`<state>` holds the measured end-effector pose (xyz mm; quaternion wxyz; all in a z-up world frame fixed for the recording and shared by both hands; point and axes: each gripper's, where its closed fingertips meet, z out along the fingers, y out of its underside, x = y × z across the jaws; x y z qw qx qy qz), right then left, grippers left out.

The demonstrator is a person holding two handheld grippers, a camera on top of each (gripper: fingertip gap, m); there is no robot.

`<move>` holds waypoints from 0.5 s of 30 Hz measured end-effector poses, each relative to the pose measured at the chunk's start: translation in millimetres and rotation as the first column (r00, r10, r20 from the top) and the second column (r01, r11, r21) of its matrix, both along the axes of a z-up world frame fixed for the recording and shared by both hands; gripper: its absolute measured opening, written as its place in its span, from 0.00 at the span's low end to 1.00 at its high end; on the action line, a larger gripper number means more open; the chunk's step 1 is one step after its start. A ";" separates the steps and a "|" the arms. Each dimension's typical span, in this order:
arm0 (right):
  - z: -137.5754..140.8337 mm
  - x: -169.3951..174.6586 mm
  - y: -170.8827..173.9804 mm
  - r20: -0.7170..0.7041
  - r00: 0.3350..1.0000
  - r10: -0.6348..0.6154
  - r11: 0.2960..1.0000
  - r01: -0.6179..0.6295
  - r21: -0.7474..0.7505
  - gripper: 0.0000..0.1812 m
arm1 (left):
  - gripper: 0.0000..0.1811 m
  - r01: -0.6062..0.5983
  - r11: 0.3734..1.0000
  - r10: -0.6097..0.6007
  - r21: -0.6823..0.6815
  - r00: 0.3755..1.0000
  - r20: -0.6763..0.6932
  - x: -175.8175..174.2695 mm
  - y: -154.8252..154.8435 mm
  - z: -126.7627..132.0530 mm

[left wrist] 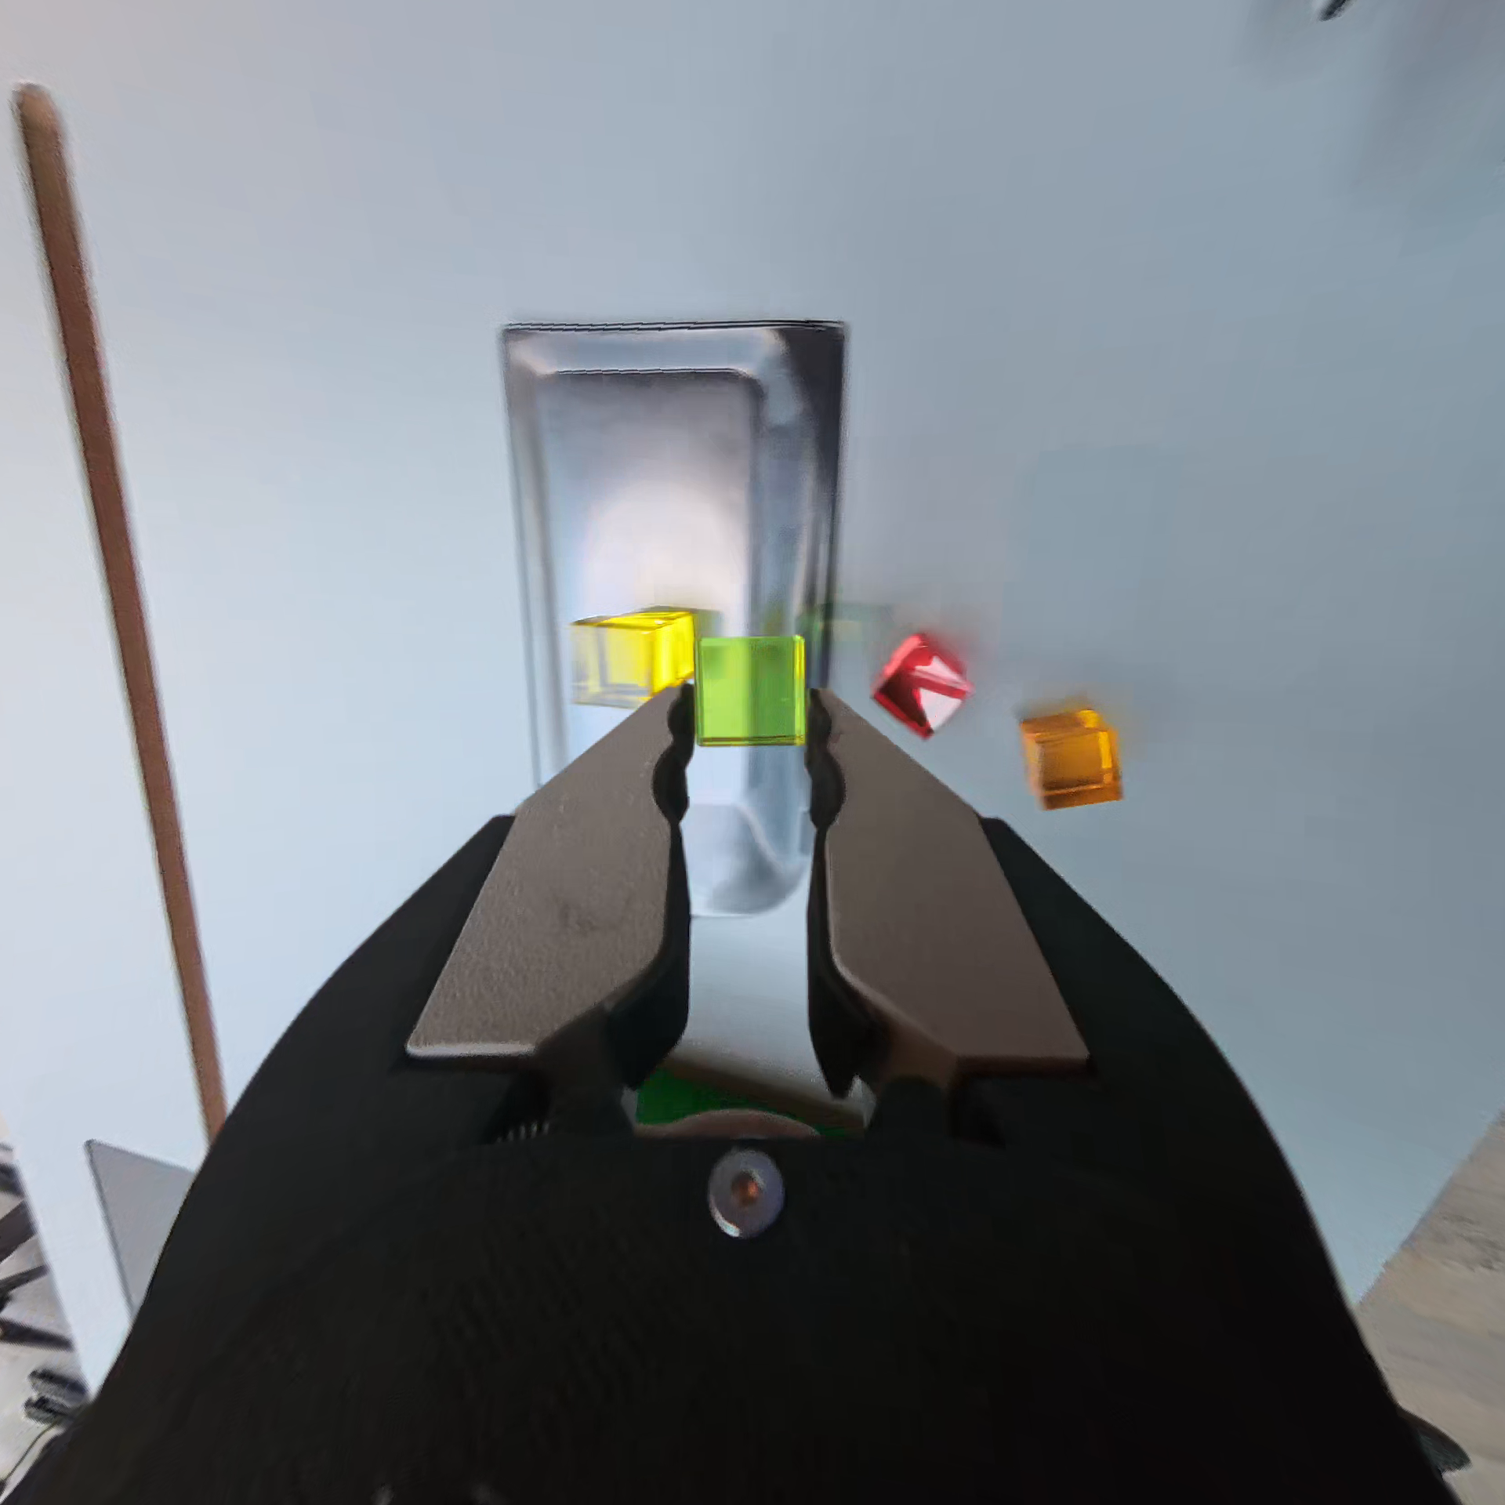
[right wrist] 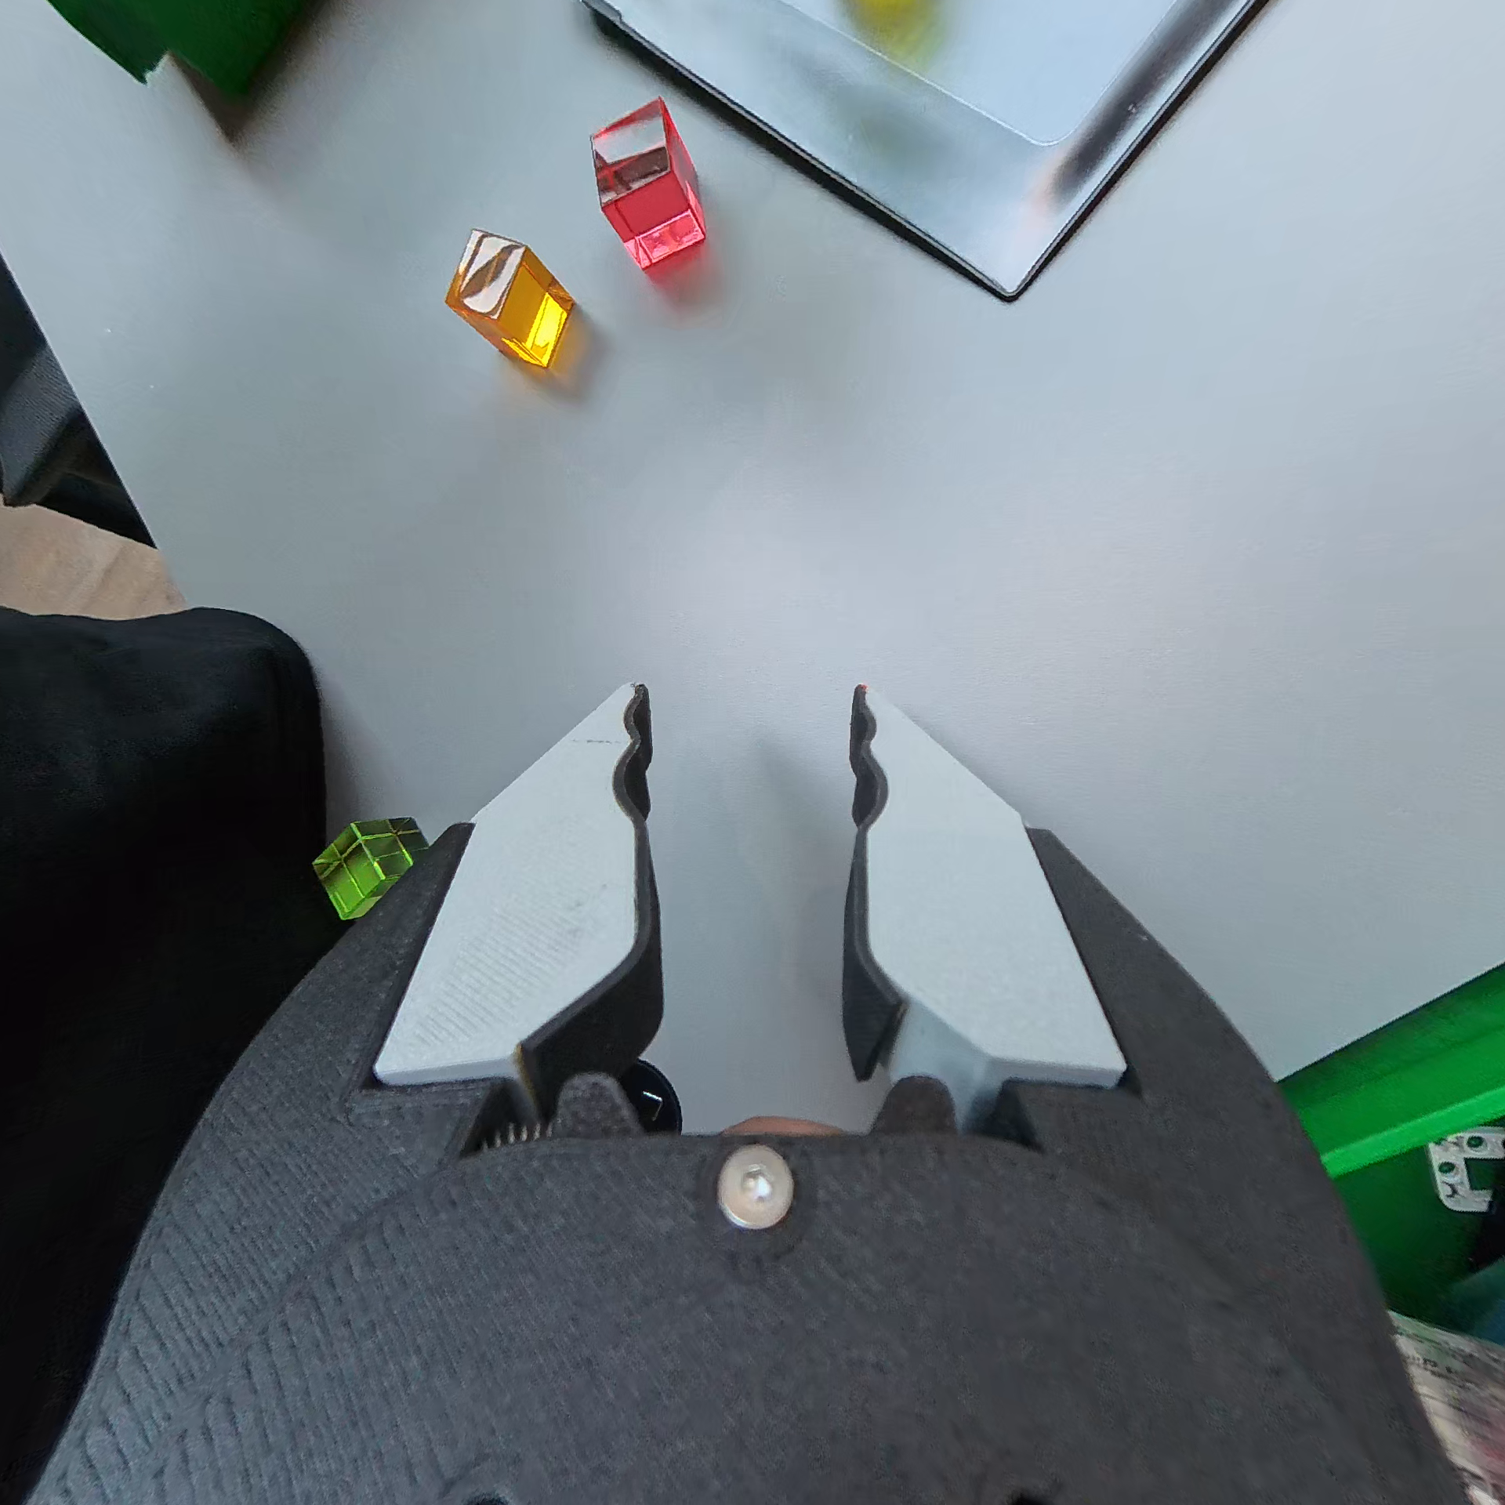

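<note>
My left gripper (left wrist: 750, 702) is shut on a clear green cube (left wrist: 750, 691), pinched at the fingertips above the near end of a shiny metal tray (left wrist: 668, 350). A yellow cube (left wrist: 631, 655) lies in the tray just left of the fingertips. A red cube (left wrist: 922, 684) and an orange cube (left wrist: 1071, 757) lie on the pale table to the right. My right gripper (right wrist: 751, 692) is open and empty over bare table. The orange cube (right wrist: 511, 300) and red cube (right wrist: 649, 186) lie ahead of it to the left, with the tray (right wrist: 1010, 277) at the top right. A green cube (right wrist: 370, 865) shows beside its left side.
A brown wooden strip (left wrist: 98, 489) runs along the table's left side. Black fabric (right wrist: 146, 814) covers the table edge at the left of the right wrist view. A green box (right wrist: 1401, 1083) stands at the lower right and a green object (right wrist: 187, 41) at the top left. Left tips to right tips: about 20 cm.
</note>
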<state>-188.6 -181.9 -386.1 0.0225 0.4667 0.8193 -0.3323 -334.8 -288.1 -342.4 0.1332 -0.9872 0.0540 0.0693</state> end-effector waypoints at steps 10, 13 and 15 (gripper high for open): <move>1.6 0.2 4.1 -0.003 1.000 -0.017 1.000 0.017 -0.004 0.26 | 0.13 0.007 1.000 -0.006 0.028 1.000 -0.015 -44.1 7.9 6.6; 1.5 0.2 6.6 -0.002 1.000 -0.024 1.000 0.024 -0.004 0.26 | 0.13 0.020 0.999 -0.019 0.031 1.000 -0.006 -43.3 10.8 1.2; 1.1 0.1 8.1 0.000 1.000 -0.028 1.000 0.028 -0.003 0.26 | 0.13 0.032 0.999 -0.032 0.028 0.999 0.002 -42.0 10.9 -3.3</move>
